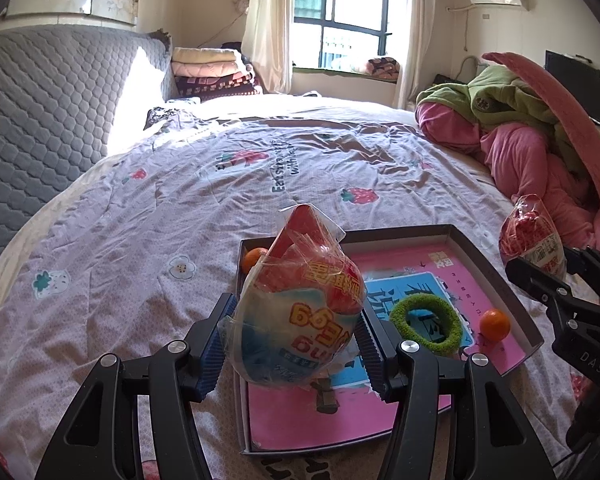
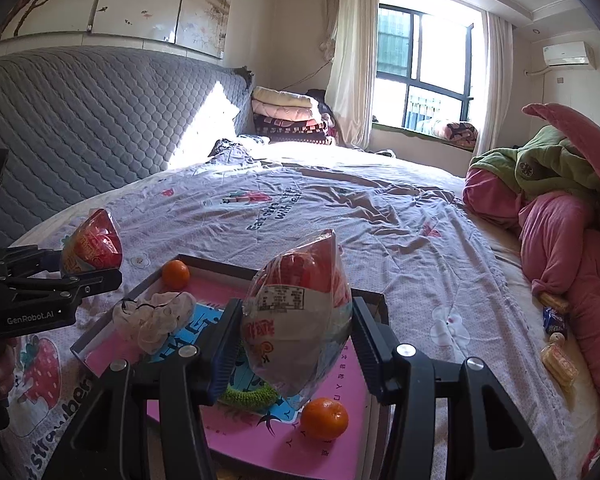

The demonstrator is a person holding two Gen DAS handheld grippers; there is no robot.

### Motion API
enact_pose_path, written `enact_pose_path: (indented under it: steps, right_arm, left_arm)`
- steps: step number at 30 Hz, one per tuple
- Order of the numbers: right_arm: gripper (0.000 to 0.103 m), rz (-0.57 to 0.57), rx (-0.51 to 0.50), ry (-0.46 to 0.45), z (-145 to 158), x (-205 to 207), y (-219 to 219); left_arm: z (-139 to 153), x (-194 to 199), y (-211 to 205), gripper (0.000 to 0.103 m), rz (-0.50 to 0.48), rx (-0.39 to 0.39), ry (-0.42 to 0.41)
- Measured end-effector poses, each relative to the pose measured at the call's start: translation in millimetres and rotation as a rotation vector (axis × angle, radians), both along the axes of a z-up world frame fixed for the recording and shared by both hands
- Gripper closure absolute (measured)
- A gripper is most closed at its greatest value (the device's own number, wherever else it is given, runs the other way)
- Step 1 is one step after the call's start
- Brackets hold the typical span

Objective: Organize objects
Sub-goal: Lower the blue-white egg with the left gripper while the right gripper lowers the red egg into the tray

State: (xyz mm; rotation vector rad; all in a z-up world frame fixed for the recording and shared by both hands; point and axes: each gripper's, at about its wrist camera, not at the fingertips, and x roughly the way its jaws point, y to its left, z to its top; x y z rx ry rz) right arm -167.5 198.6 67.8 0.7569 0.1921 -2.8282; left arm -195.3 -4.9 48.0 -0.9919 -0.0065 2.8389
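Above the open box (image 1: 496,264) on the bed: left gripper (image 1: 296,340) clamped on a wrapped snack packet (image 1: 300,304), over the box's left half; right gripper (image 2: 292,344) clamped on a second packet (image 2: 300,320), over its right half. Both packets' long axes point up and away.

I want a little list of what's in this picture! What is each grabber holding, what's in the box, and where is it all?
place: bed with a strawberry-print cover
left gripper: jaws shut on a wrapped snack bag
right gripper: jaws shut on another wrapped snack bag
box: shallow tray with a pink liner, lying on the bed
in the tray: two oranges, green ring, crumpled white cloth
beside the tray: pink and green bedding, small wrapped snacks
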Motion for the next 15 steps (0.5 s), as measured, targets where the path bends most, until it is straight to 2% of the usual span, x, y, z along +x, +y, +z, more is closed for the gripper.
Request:
enact_pose_path:
  steps: [15]
  right_arm:
    - [0.050, 0.024, -0.003, -0.090, -24, 3, -3]
  left_arm:
    - [-23, 9, 31, 0.043, -0.074, -0.029, -0.033]
